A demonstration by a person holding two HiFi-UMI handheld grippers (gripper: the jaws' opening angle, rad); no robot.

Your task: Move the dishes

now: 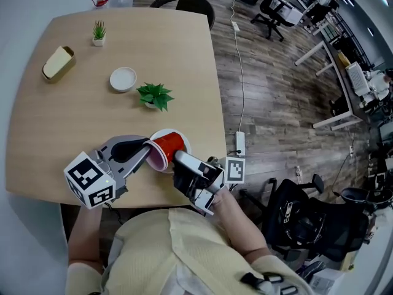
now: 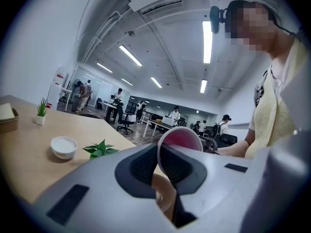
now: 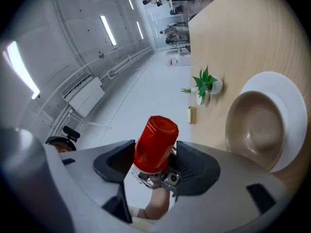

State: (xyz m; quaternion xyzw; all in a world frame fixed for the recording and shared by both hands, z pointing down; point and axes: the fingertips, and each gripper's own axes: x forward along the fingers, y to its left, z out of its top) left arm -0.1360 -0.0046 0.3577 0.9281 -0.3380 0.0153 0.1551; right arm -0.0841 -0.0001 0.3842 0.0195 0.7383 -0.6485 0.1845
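My left gripper (image 2: 160,152) is clamped on the thin rim of the red cup (image 1: 167,146), one jaw inside the mouth and one outside. The cup is smooth glossy plastic, tapered, and lies on its side in the air with its pinkish inside facing my left gripper's camera. My right gripper (image 3: 155,150) has its ribbed dark pads spread wide around the cup's closed end. As far as I can tell from that view the pads stand just clear of the wall, so the cup is between them but not squeezed.

Just below the cup is a matte tan bowl (image 3: 255,130), round and shallow, nested on a white plate (image 3: 286,103). Both sit near the front edge of the pale wooden table (image 1: 73,121), close to its right side.

Behind them stands a small green plant (image 1: 155,95) in a white pot. Further back are a little white dish (image 1: 123,78), a tan container (image 1: 58,62) and a second tiny potted plant (image 1: 99,32). The middle and left of the tabletop are bare wood.

From the head view the cup and both grippers cover most of the plate and bowl.
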